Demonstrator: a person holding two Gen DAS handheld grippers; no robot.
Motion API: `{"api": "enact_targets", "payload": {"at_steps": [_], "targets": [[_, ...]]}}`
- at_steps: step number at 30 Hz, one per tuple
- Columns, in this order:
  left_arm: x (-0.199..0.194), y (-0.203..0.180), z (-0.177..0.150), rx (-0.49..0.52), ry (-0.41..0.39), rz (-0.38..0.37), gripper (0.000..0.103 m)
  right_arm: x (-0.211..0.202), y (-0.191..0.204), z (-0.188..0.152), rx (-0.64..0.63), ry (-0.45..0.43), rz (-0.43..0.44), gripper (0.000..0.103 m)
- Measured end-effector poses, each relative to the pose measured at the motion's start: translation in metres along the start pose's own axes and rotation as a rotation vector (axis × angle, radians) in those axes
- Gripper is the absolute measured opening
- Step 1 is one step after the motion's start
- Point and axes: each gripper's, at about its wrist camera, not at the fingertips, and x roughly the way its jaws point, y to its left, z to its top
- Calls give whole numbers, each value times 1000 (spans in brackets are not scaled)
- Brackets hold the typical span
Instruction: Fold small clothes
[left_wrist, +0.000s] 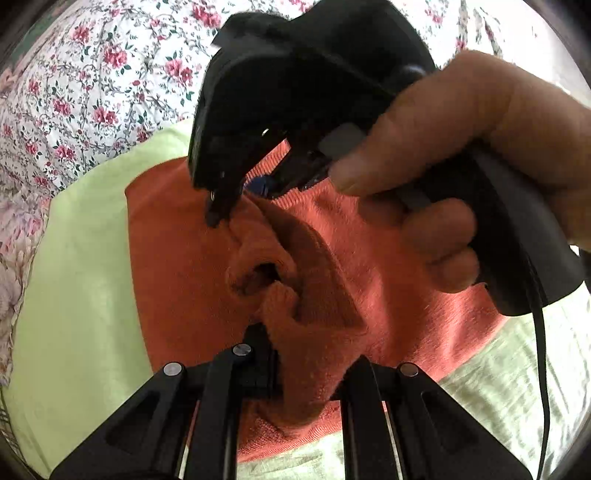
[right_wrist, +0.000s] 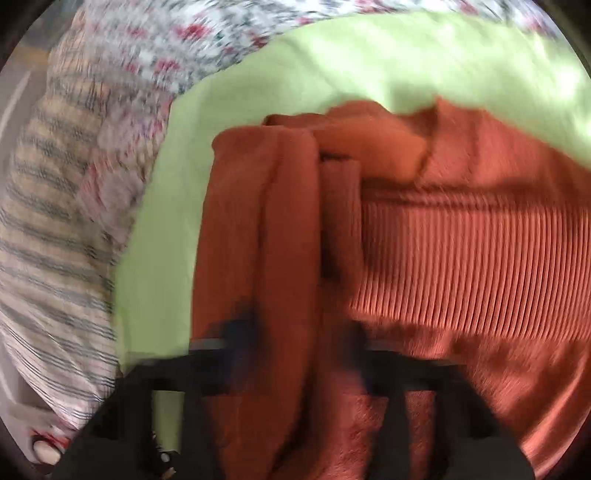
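**Both grippers on the rust knit, mid-fold**

The orange-red knitted garment (left_wrist: 177, 266) lies spread on a pale green sheet (left_wrist: 81, 280) over the flowered bedspread (left_wrist: 92, 85), and both tools are on it. The left gripper (left_wrist: 275, 363) has a bunched strip of the fabric running up between its jaws; it looks pinched there, likely a sleeve or a gathered edge. Across from it the right gripper (left_wrist: 225, 206), held in the person's hand (left_wrist: 480, 147), comes down onto the same raised ridge, its tip touching the cloth. Whether those jaws are pressed together on the knit I cannot tell from this side.

From the right wrist view, blurred, a long dark-orange band (right_wrist: 258, 240) passes straight up through the right gripper's (right_wrist: 314, 354) jaws, so it seems to be gripping it. That band runs lengthwise away from the camera, while the ribbed hem (right_wrist: 480, 266) stretches crosswise to its right.

My read: two grips on one ridge keep the layer taut so it can be carried over the body evenly. The risk is the soft knit sagging between them.
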Motion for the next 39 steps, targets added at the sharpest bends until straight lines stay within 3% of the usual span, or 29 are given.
{"api": "enact_targets", "payload": {"at_steps": [7,13,18,22,27,30,32,34,36,38,39], "targets": [[-33,-24,29,-56,-55,-204,10,-94,1,-34,-30,-201,62,14],[-9,-77,39,-35,-17,-341,10,-137,-56,-79,77,-278,-25,14],[15,-101,42,-16,27,-368,10,-139,-103,-101,168,-279,-65,14],[36,-97,49,-35,61,-377,11,-140,-105,-100,127,-291,-76,14],[35,-105,48,-34,88,-381,17,-123,-113,-100,70,-256,-157,14],[28,-100,46,-52,101,-402,34,-126,-108,-103,48,-268,-199,17],[19,-82,44,-82,100,-398,52,-133,-106,-106,63,-284,-230,21],[10,-66,40,-115,93,-400,58,-142,-106,-111,94,-306,-298,23],[-6,-52,25,-159,91,-391,68,-153,-109,-117,148,-321,-309,27],[-12,-33,18,-200,93,-365,79,-163,-115,-124,205,-333,-267,39],[-13,-20,15,-220,97,-344,81,-167,-115,-126,222,-333,-240,53]]}}
